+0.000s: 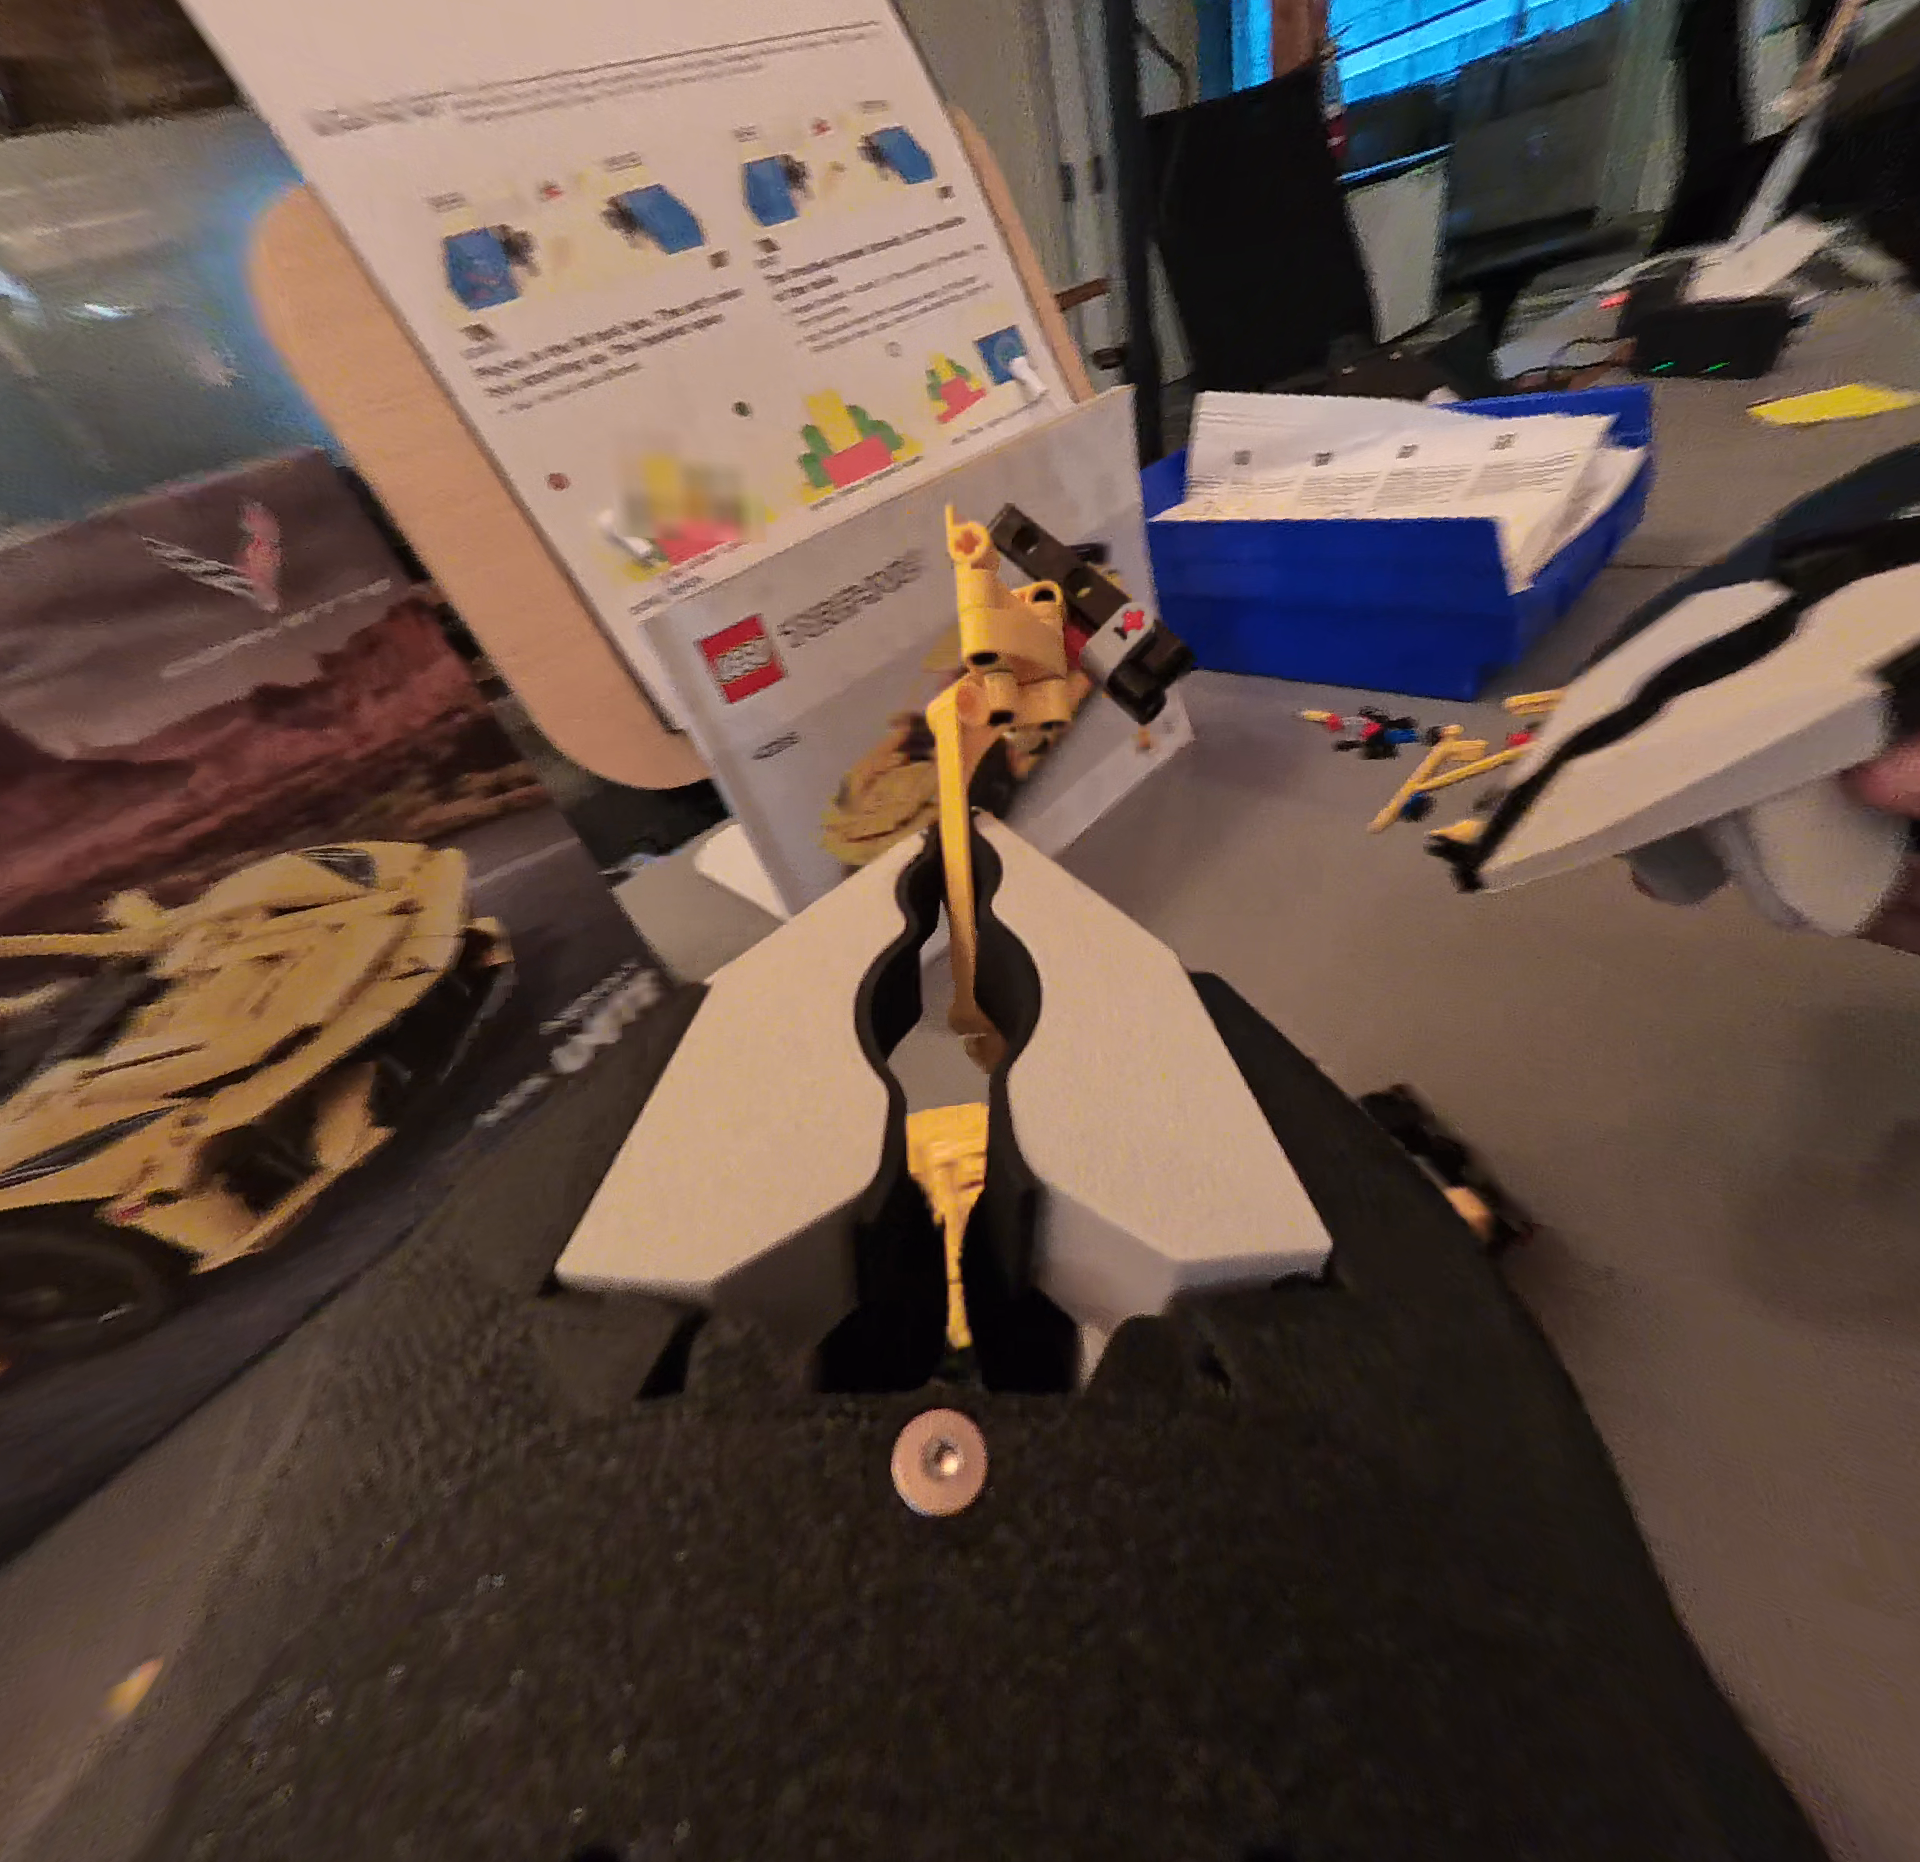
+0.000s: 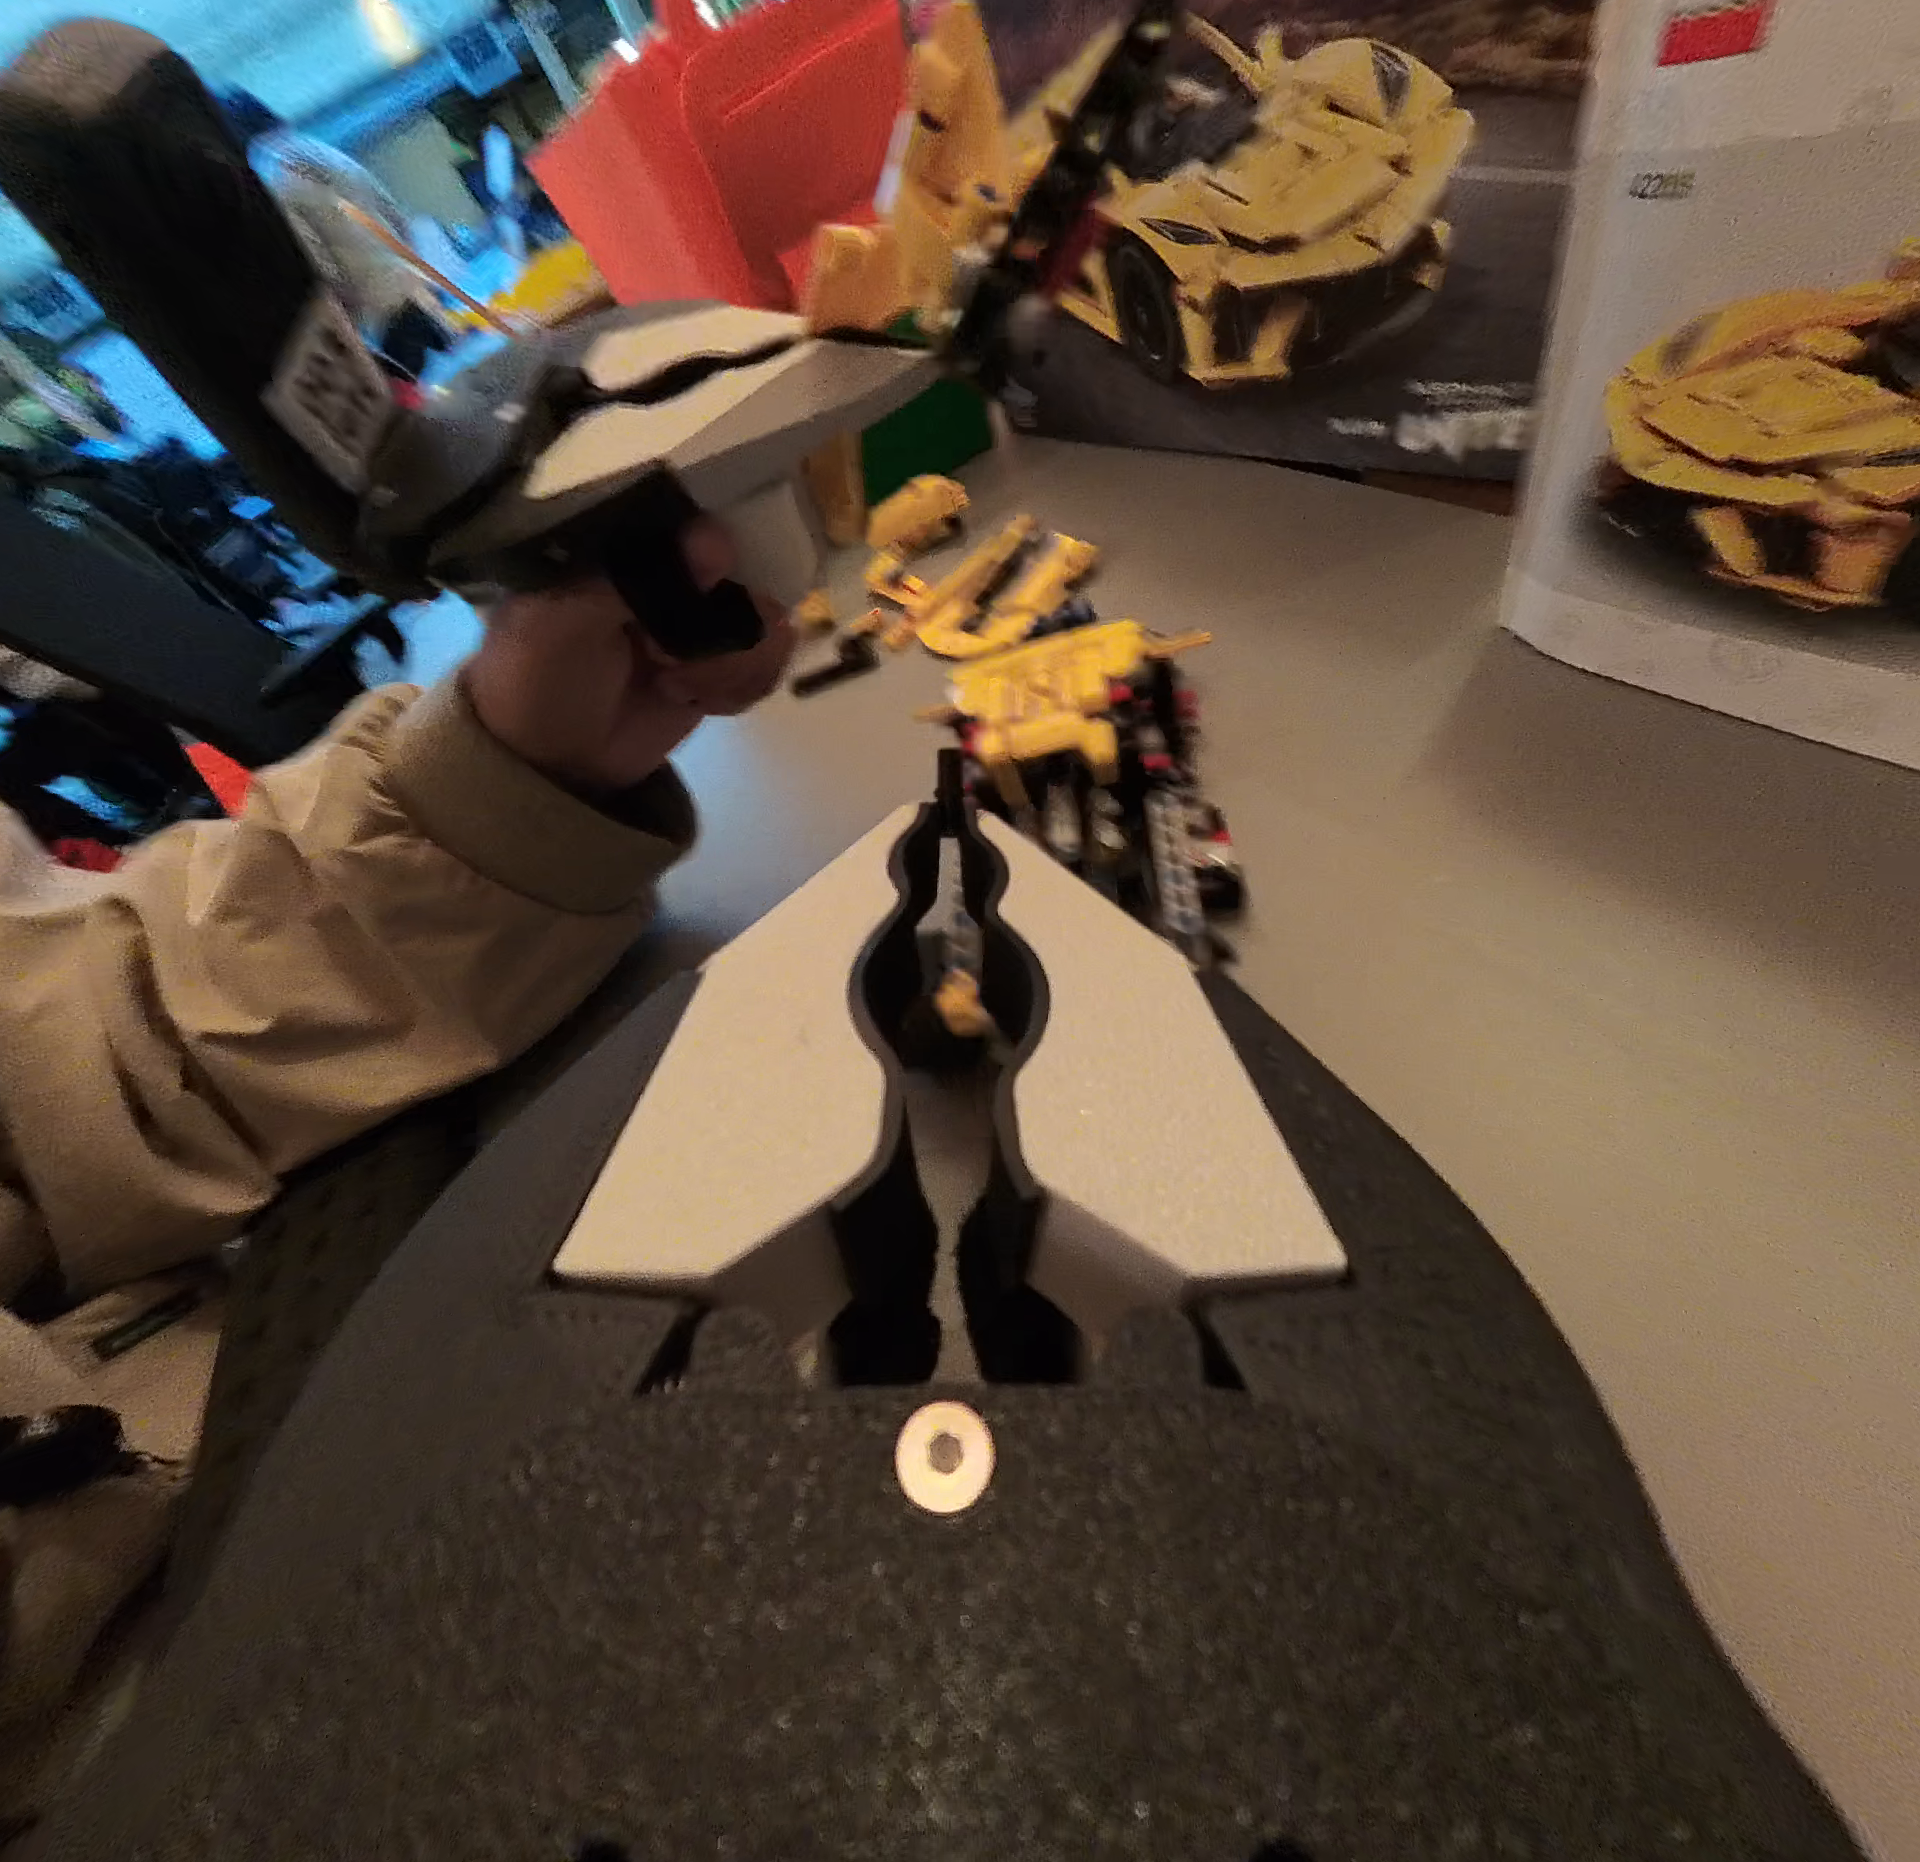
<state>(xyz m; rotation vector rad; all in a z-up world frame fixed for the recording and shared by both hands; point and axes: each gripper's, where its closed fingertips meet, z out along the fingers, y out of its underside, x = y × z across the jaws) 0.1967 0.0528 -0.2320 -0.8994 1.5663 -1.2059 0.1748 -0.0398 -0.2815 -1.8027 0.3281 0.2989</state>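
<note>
Left wrist view: your left tongs point(image 1: 958, 856) are pinching one yellow brick assembly point(image 1: 997, 649), a long thin beam rising upright to a cluster of yellow connectors with a black beam and a grey-and-red piece on top. Behind it stands one instruction booklet point(image 1: 894, 669); far right sits one blue bin point(image 1: 1392, 586) of papers. Your right tongs point(image 2: 951, 836) are pressed on one thin black piece point(image 2: 951, 804), held above the desk point(image 2: 1455, 981), just before a yellow-and-black car chassis point(image 2: 1091, 752). Two car pictures show beyond: one box point(image 2: 1299, 202), one booklet.
</note>
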